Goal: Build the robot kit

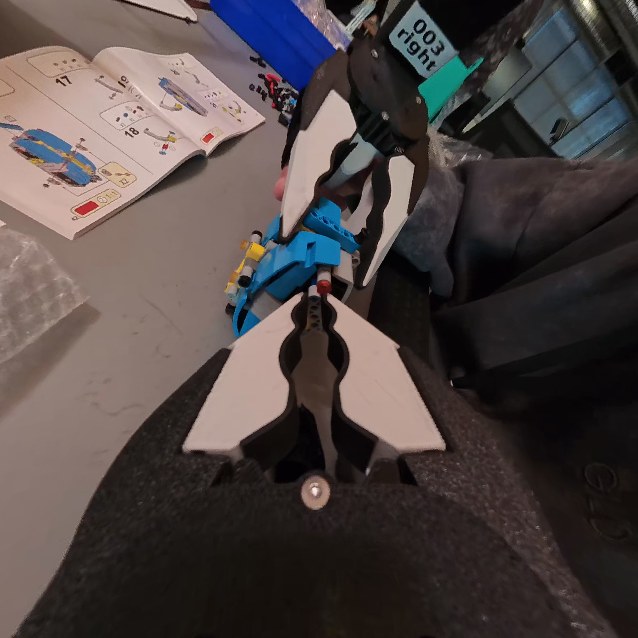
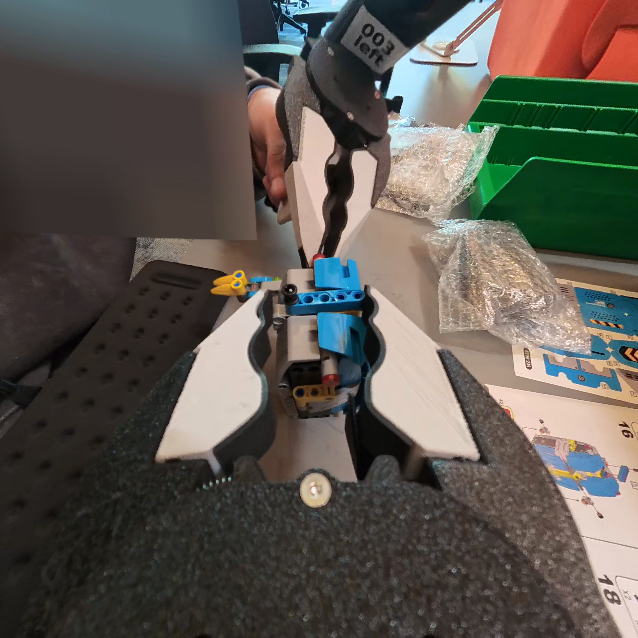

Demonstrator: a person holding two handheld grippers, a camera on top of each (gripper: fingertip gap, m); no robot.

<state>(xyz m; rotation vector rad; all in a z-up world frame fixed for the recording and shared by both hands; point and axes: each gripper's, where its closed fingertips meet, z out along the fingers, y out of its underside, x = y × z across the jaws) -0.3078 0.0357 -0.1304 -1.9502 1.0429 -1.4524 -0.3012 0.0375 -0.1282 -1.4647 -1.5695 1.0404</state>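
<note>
A small brick model (image 2: 317, 345) in blue, grey and yellow sits at the table's near edge; it also shows in the left wrist view (image 1: 293, 266). My right gripper (image 2: 314, 293) straddles it from behind, with its white fingers closed against both sides. It also shows from the front in the left wrist view (image 1: 324, 260). My left gripper (image 1: 314, 303) is shut on a thin dark rod (image 1: 313, 316) with a red-capped end (image 1: 323, 286) at the model's edge. In the right wrist view, the left gripper (image 2: 316, 253) comes down onto the model's far top, with a hand (image 2: 269, 148) behind it.
An open instruction booklet (image 1: 103, 131) lies to the left, with loose small pieces (image 1: 276, 93) and a blue bin (image 1: 276, 41) beyond it. Bubble-wrap bags (image 2: 497, 286), a sticker sheet (image 2: 593, 338) and a green bin (image 2: 559, 165) are nearby. A black perforated pad (image 2: 121, 345) lies beside the model.
</note>
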